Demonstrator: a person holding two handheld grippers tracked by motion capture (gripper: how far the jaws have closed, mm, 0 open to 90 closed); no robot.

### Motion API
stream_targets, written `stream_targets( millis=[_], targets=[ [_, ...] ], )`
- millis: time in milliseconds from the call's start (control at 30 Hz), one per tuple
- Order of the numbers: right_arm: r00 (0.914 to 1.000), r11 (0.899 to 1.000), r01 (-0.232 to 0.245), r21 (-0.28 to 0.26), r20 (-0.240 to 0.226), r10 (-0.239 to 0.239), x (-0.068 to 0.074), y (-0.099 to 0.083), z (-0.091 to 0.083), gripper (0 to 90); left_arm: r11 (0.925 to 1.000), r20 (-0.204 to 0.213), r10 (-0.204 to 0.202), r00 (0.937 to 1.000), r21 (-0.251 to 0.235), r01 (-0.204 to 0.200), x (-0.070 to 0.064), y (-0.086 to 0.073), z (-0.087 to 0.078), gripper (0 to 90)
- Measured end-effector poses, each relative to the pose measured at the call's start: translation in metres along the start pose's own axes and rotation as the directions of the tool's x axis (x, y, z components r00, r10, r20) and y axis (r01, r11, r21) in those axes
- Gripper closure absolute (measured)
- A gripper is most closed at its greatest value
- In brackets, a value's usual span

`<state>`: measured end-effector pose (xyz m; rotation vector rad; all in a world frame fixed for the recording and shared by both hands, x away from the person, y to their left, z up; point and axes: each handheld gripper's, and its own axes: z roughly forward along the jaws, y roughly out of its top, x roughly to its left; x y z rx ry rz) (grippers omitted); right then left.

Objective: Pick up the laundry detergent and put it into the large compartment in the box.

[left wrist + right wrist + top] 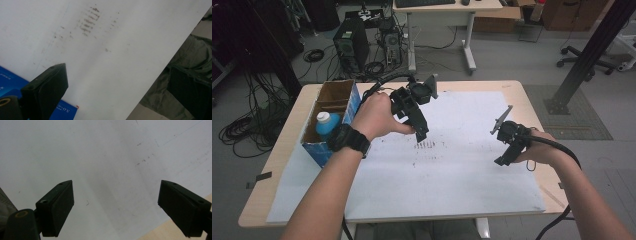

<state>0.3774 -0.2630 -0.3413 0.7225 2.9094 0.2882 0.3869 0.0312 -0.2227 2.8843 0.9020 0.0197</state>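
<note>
My left gripper point(421, 134) hangs above the white sheet point(452, 170), jaws spread, empty. Right gripper point(503, 161) likewise agape. Blue box point(329, 122) with bottle point(326, 124) just beside my left wrist, nothing between.

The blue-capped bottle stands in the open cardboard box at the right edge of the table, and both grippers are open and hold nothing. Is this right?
Not fully. The high view shows the cardboard box with the blue-capped bottle at the table's left edge, not the right. The rest holds: the left gripper and the right gripper are open and hold nothing.
</note>
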Motion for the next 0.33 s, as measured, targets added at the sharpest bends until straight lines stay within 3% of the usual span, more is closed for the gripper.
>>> stream_targets(
  millis=[333],
  targets=[
    [1.0, 1.0, -0.005, -0.001, 0.002, 0.005, 0.0007, 0.0, -0.001, 13.5, 1.0, -0.001, -0.002, 1.0, -0.003, 0.002, 0.0004, -0.0012, -0.001, 3.8]
  ],
)
